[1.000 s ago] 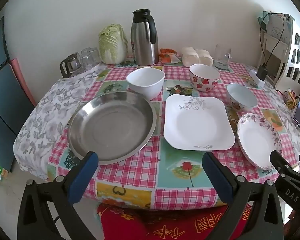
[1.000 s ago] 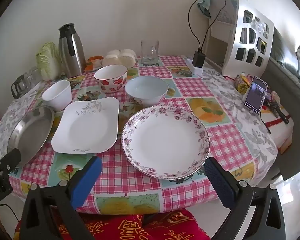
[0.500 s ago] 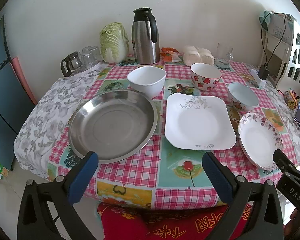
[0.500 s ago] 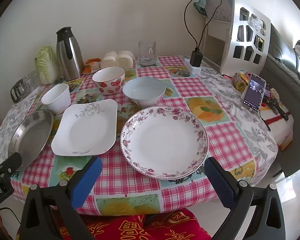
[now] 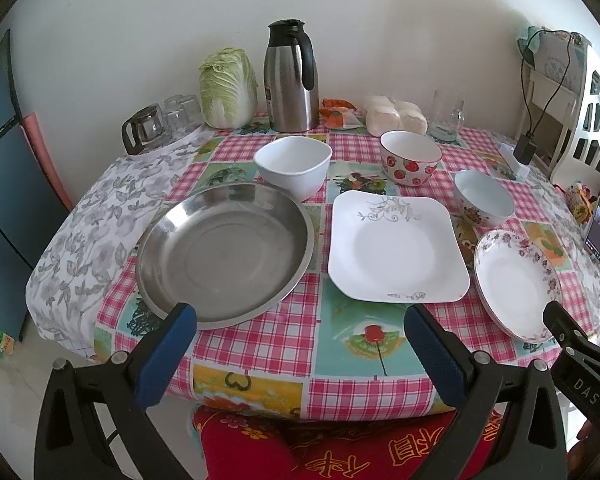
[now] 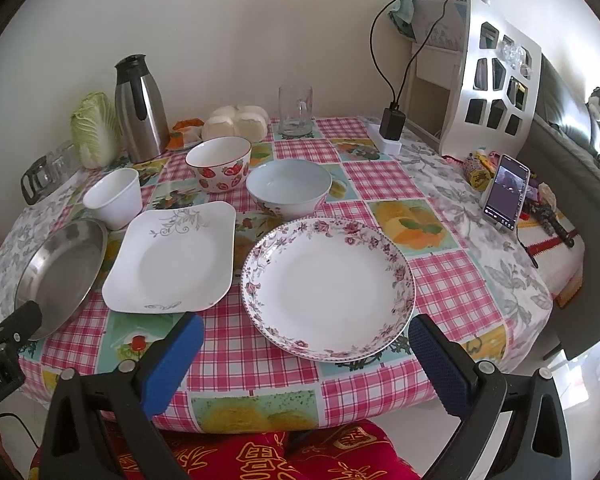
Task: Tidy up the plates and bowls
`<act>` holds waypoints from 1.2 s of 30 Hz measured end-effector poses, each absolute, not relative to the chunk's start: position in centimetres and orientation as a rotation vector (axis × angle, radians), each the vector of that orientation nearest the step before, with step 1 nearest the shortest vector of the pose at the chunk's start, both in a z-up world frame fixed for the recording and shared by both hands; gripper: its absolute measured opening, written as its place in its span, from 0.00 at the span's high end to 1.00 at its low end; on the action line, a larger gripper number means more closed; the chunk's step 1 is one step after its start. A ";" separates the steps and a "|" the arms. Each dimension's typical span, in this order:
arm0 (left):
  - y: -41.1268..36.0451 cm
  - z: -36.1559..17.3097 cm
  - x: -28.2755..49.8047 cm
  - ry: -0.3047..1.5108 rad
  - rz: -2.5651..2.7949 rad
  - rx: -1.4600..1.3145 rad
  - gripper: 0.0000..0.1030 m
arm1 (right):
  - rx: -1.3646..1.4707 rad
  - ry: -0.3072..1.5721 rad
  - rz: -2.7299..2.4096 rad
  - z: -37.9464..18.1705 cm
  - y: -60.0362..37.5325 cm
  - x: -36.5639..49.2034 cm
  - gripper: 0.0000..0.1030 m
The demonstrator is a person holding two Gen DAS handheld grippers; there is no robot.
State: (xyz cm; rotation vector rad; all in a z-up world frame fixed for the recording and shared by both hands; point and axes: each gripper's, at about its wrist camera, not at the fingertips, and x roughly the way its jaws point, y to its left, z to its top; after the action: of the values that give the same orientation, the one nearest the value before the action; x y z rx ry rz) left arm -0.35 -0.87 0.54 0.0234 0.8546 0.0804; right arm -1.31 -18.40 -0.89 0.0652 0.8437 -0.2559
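Worktop (image 5: pixel 259 344): round, covered with a pink checked cloth with picture squares; a grey floral cloth lies over its left and right edges.

Back row, along the wall: glass cups (image 5: pixel 181 114) and a small glass pot (image 5: pixel 143 130) at far left, a cabbage (image 5: pixel 227 88) upright, a steel thermos jug (image 5: pixel 291 78) with black handle beside it, an orange packet (image 5: pixel 338 112), white buns (image 5: pixel 396 118), and a glass mug (image 6: pixel 295 110). At the right rim stand a black charger (image 6: pixel 392 124) on a white block, with its cable running up to a white cut-out shelf unit (image 6: pixel 492 92), and a phone (image 6: pixel 506 192) propped upright, screen lit. None of these lies among the dishes.

Plates, front row, left to right: a steel round plate (image 5: pixel 223 256), a white square plate (image 5: pixel 396 246) with grey sprig pattern, and a floral-rimmed round plate (image 6: pixel 328 288). All lie flat and are empty. The steel and square plates lie just beside each other; the square and floral plates nearly touch.

Bowls, second row: a plain white bowl (image 5: pixel 293 166) at the steel plate's far rim, a strawberry-print bowl (image 5: pixel 410 156), and a pale blue bowl (image 6: pixel 289 188) just behind the floral plate. All upright, empty, standing singly.

Left hand-held gripper (image 5: pixel 300 340): jaws spread wide, holding nothing, short of the worktop's near edge, facing the steel and square plates.

Right hand-held gripper (image 6: pixel 306 348): jaws likewise wide apart and empty, facing the floral plate.

A red embroidered cushion (image 6: pixel 259 456) lies below the near edge.
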 end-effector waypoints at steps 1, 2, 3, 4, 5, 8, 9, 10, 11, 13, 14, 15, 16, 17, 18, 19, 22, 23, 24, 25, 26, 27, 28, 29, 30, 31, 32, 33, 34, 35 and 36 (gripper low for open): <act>-0.8 0.6 -0.4 0.854 0.081 0.022 0.00 | 0.065 0.844 -0.255 -0.9 -18.4 -1.3 0.00; -0.8 0.6 -0.4 0.853 0.081 0.021 0.00 | 0.065 0.843 -0.256 -0.9 -18.4 -1.3 0.00; -0.7 0.6 -0.4 0.854 0.081 0.019 0.00 | 0.065 0.842 -0.256 -0.8 -18.4 -1.4 0.00; -0.7 0.6 -0.3 0.854 0.082 0.017 0.00 | 0.065 0.841 -0.256 -0.8 -18.4 -1.4 0.00; -0.6 0.6 -0.3 0.855 0.084 0.015 0.00 | 0.065 0.840 -0.257 -0.8 -18.4 -1.4 0.00; -0.5 0.6 -0.3 0.855 0.084 0.009 0.00 | 0.065 0.841 -0.257 -0.8 -18.5 -1.4 0.00; -0.5 0.6 -0.3 0.855 0.085 0.008 0.00 | 0.065 0.840 -0.258 -0.8 -18.5 -1.4 0.00; -0.5 0.6 -0.3 0.855 0.086 0.006 0.00 | 0.065 0.839 -0.259 -0.8 -18.5 -1.4 0.00; -0.4 0.6 -0.4 0.854 0.087 0.005 0.00 | 0.064 0.838 -0.259 -0.8 -18.5 -1.4 0.00; -0.4 0.6 -0.4 0.854 0.088 0.002 0.00 | 0.065 0.837 -0.260 -0.7 -18.5 -1.4 0.00; -0.4 0.6 -0.4 0.854 0.089 0.002 0.00 | 0.065 0.837 -0.260 -0.7 -18.5 -1.4 0.00; -0.3 0.6 -0.4 0.854 0.090 0.002 0.00 | 0.066 0.836 -0.261 -0.7 -18.5 -1.4 0.00; -0.3 0.6 -0.4 0.854 0.091 0.001 0.00 | 0.066 0.836 -0.261 -0.7 -18.5 -1.4 0.00; -0.3 0.6 -0.4 0.854 0.091 0.000 0.00 | 0.067 0.837 -0.261 -0.6 -18.5 -1.4 0.00; -0.3 0.5 -0.4 0.855 0.091 -0.001 0.00 | 0.067 0.837 -0.262 -0.7 -18.5 -1.4 0.00; -0.3 0.5 -0.4 0.856 0.091 -0.001 0.00 | 0.066 0.836 -0.261 -0.7 -18.5 -1.4 0.00; -0.3 0.5 -0.4 0.856 0.091 -0.002 0.00 | 0.066 0.836 -0.261 -0.7 -18.5 -1.4 0.00; -0.3 0.5 -0.4 0.856 0.091 -0.002 0.00 | 0.065 0.836 -0.261 -0.7 -18.5 -1.4 0.00; -0.3 0.5 -0.4 0.856 0.091 -0.001 0.00 | 0.066 0.836 -0.261 -0.7 -18.5 -1.4 0.00; -0.3 0.5 -0.4 0.856 0.091 -0.002 0.00 | 0.066 0.836 -0.261 -0.7 -18.6 -1.4 0.00; -0.3 0.5 -0.4 0.856 0.091 -0.002 0.00 | 0.066 0.837 -0.261 -0.7 -18.6 -1.4 0.00; -0.3 0.5 -0.4 0.857 0.091 -0.002 0.00 | 0.066 0.836 -0.261 -0.7 -18.5 -1.5 0.00; -0.3 0.5 -0.4 0.856 0.091 -0.002 0.00 | 0.066 0.836 -0.261 -0.7 -18.5 -1.5 0.00; -0.3 0.5 -0.4 0.857 0.091 -0.002 0.00 | 0.066 0.836 -0.261 -0.7 -18.6 -1.5 0.00; -0.3 0.5 -0.4 0.856 0.091 -0.002 0.00 | 0.066 0.836 -0.261 -0.7 -18.6 -1.5 0.00; -0.3 0.5 -0.4 0.856 0.091 -0.002 0.00 | 0.067 0.836 -0.261 -0.7 -18.5 -1.5 0.00; -0.3 0.5 -0.4 0.856 0.091 -0.002 0.00 | 0.067 0.836 -0.261 -0.7 -18.6 -1.4 0.00; -0.3 0.5 -0.4 0.856 0.091 -0.002 0.00 | 0.067 0.837 -0.261 -0.7 -18.6 -1.4 0.00; -0.3 0.5 -0.4 0.856 0.091 -0.002 0.00 | 0.067 0.836 -0.261 -0.7 -18.6 -1.5 0.00; -0.3 0.5 -0.4 0.856 0.091 -0.003 0.00 | 0.068 0.836 -0.261 -0.7 -18.6 -1.5 0.00; -0.3 0.5 -0.4 0.856 0.091 -0.003 0.00 | 0.067 0.836 -0.260 -0.7 -18.6 -1.5 0.00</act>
State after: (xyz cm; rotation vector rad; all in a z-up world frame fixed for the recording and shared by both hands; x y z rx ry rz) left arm -0.39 -0.29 0.48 -0.0033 0.8559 0.0909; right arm -1.48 -18.57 -0.73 0.0671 0.8360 -0.2605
